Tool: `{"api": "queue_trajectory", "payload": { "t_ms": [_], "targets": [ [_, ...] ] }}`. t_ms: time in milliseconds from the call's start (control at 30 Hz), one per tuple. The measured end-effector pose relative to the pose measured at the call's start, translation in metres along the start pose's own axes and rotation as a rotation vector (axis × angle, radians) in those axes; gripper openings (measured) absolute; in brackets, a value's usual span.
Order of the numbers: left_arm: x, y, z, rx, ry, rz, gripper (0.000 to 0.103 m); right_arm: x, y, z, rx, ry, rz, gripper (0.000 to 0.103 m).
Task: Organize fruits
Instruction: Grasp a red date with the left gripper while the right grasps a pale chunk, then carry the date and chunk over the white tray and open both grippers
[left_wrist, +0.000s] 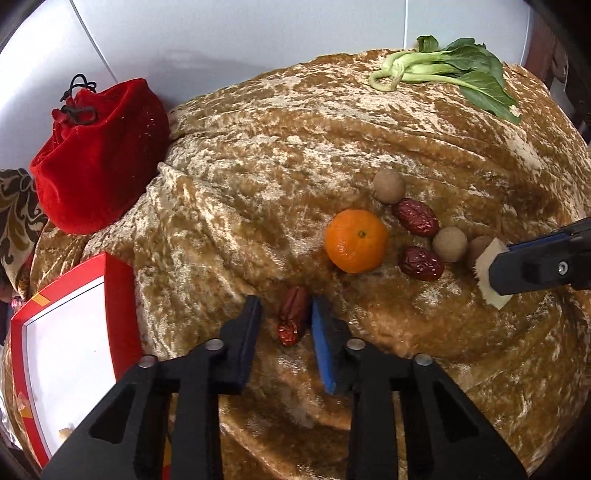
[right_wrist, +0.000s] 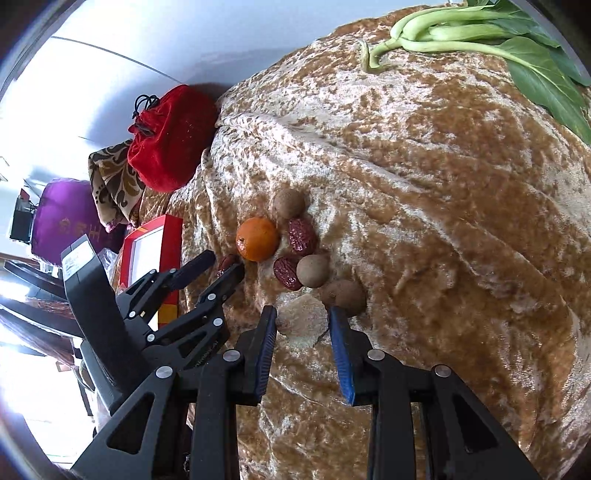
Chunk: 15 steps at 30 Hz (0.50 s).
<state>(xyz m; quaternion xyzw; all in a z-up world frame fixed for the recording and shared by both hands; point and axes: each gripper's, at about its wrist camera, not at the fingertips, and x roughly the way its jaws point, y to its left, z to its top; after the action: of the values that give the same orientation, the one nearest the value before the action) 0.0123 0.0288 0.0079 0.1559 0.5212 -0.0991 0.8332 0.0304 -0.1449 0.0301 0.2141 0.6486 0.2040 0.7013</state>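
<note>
An orange mandarin (left_wrist: 356, 240) lies on the gold velvet cloth (left_wrist: 258, 155) with red dates (left_wrist: 415, 216) (left_wrist: 421, 263) and brown longans (left_wrist: 388, 185) (left_wrist: 449, 244) around it. My left gripper (left_wrist: 286, 310) is open, its jaws either side of a third red date (left_wrist: 292, 320) lying on the cloth. My right gripper (right_wrist: 303, 321) holds a pale, fibrous chunk (right_wrist: 302, 325) between its jaws, next to a longan (right_wrist: 343, 295). In the left wrist view that chunk (left_wrist: 489, 271) shows at the right gripper's tip.
A red-rimmed box (left_wrist: 74, 354) with a white inside sits at the left. A red velvet drawstring pouch (left_wrist: 98, 158) stands behind it. Green bok choy (left_wrist: 450, 70) lies at the far right. A purple bag (right_wrist: 62, 221) and patterned cloth (right_wrist: 110, 184) lie beyond the cloth's left edge.
</note>
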Motion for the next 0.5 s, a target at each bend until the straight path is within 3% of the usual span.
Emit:
{"api": "queue_trajectory", "payload": {
  "t_ms": [100,267,500],
  "targets": [
    [-0.004,-0.002,-0.001,0.007,-0.005,-0.003,0.015,0.002,0.003,0.000,0.008,0.000,0.017,0.030],
    [-0.017,0.009,-0.005,-0.040,-0.032,-0.015,0.014,0.005,0.015,0.001,-0.007,-0.016,0.032,0.030],
    [-0.062,0.032,-0.021,-0.118,-0.131,0.009,0.014,0.011,0.042,0.002,-0.055,-0.056,0.060,0.030]
  ]
}}
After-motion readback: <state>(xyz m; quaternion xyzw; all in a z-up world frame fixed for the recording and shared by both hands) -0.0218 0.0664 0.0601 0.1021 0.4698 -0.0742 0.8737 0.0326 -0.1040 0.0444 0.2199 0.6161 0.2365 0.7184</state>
